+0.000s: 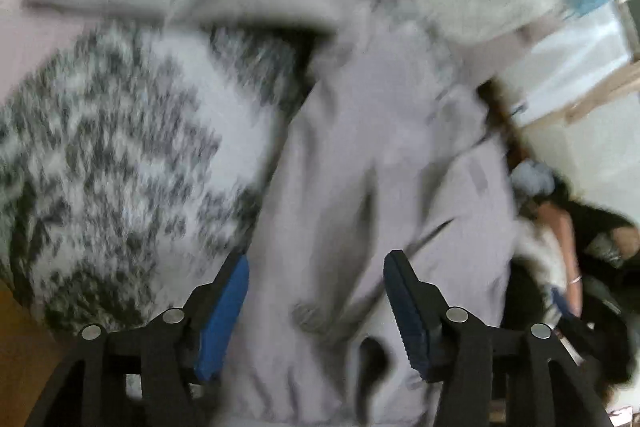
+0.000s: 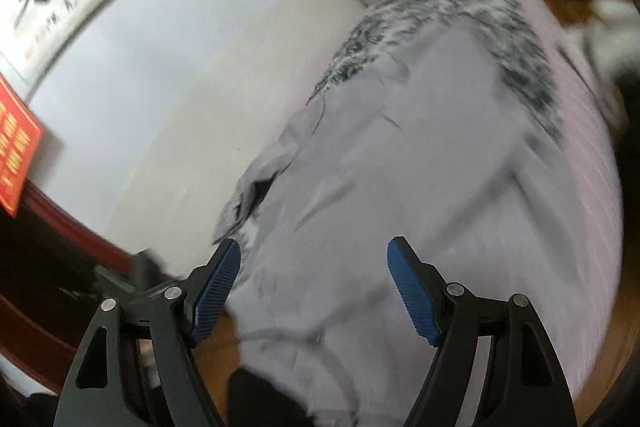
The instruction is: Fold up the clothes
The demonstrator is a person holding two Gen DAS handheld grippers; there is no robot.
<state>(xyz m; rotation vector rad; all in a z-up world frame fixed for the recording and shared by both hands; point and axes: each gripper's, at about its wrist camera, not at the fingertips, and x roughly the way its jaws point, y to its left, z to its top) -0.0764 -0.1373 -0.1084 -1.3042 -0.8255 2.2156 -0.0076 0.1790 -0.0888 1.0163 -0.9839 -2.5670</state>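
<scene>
Spreading wide: blue-padded fingers (image 1: 222,315) of the left gripper (image 1: 316,307), pinching nothing. Likewise gaping, the right gripper (image 2: 314,291). Lying beyond both at twelve o'clock, blurred, a pale grey garment (image 1: 372,147) with black-and-white patterned knit (image 1: 100,155) at nine o'clock, over a pink sheet (image 2: 592,163).

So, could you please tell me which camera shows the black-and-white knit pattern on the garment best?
The left wrist view: the knit pattern fills its left half, large though motion-blurred. The right wrist view shows the pattern only as a narrower, blurred band along the pale grey garment.
</scene>
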